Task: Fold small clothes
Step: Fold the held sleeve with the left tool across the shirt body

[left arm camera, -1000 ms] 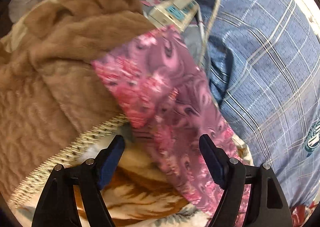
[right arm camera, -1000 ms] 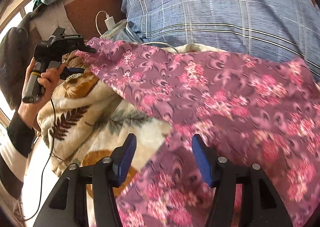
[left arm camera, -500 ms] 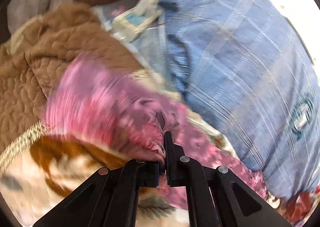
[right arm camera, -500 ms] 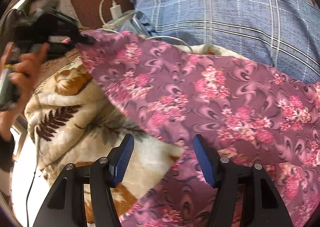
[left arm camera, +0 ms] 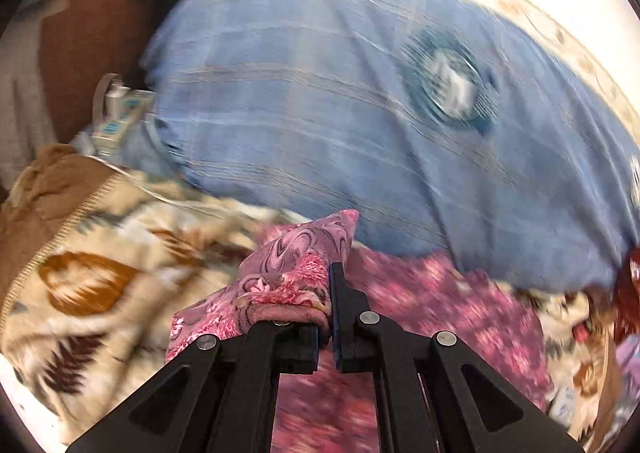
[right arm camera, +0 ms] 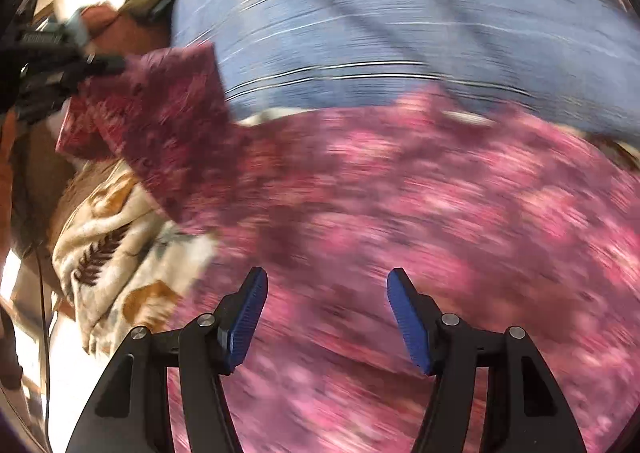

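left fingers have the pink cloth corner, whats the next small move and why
Probably carry the corner across and lay it on the rest of the pink floral cloth: the left gripper is shut on that lifted corner, while the right gripper hangs open above the spread part.

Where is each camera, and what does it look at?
Left wrist view: sits on the left tool, looking down along its shut fingers, which pinch the pink cloth; pillow behind.
Right wrist view: sits on the right tool, looking down over the pink cloth between open fingers; the left tool shows far left.
Both share the pink cloth, pillow and blanket.
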The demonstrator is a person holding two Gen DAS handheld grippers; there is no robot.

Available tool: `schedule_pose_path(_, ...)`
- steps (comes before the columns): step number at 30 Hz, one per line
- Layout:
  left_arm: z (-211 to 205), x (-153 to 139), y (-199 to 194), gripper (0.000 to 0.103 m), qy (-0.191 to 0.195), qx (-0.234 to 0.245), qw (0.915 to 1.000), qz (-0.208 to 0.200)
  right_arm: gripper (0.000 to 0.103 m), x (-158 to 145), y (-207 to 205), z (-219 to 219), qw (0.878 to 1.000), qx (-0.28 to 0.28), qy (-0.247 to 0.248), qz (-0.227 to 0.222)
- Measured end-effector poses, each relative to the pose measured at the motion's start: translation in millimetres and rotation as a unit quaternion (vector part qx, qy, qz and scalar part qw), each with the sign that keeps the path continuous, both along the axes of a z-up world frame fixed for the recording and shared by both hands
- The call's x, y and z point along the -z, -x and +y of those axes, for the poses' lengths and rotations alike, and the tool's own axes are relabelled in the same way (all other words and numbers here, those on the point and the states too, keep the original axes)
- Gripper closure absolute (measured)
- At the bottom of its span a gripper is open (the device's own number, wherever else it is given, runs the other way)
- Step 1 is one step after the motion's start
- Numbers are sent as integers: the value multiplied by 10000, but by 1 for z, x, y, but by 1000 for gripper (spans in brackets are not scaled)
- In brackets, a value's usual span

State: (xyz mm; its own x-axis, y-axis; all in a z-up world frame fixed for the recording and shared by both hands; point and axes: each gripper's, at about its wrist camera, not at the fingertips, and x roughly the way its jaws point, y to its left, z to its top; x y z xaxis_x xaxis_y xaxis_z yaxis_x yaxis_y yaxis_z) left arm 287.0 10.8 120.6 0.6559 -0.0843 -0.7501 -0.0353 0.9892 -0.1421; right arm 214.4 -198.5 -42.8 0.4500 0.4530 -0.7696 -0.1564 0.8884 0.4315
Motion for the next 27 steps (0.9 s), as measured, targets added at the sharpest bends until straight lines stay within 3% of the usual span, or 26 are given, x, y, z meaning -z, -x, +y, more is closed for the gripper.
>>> schedule_pose_path(6,-111,50,-11,100,-296,644,9956,613,34,11,21,-102,9931,1084,-370,235)
schedule_pose_path(9,-162,88,-17,100,-540,968,9876,1108,34,20,34,-134,9868,1385,-717,443)
schedule_pose_path(11,-179,106,-21,99,-706,1086,9821,1369,34,24,40,-147,9839,1513,-813,492)
schedule_pose_path(14,-189,119,-15,88,-774,1291,9752,1621,34,25,43,-153,9830,1583,-801,479)
schedule_pose_path(16,-176,115,-11,75,-517,1427,9733,1723,33,26,40,-152,9816,1639,-859,477)
schedule_pose_path(18,-149,107,-7,71,54,1531,9730,1729,32,25,35,-148,9809,1670,-889,458)
schedule_pose_path(22,-70,82,1,49,1238,1598,9661,1609,31,26,23,-137,9793,1663,-1057,455)
schedule_pose_path(24,-34,71,2,40,1374,1394,9712,1362,31,24,19,-128,9786,1626,-1192,413)
schedule_pose_path(27,20,67,-3,37,1449,850,9804,1027,30,16,14,-106,9789,1476,-1381,308)
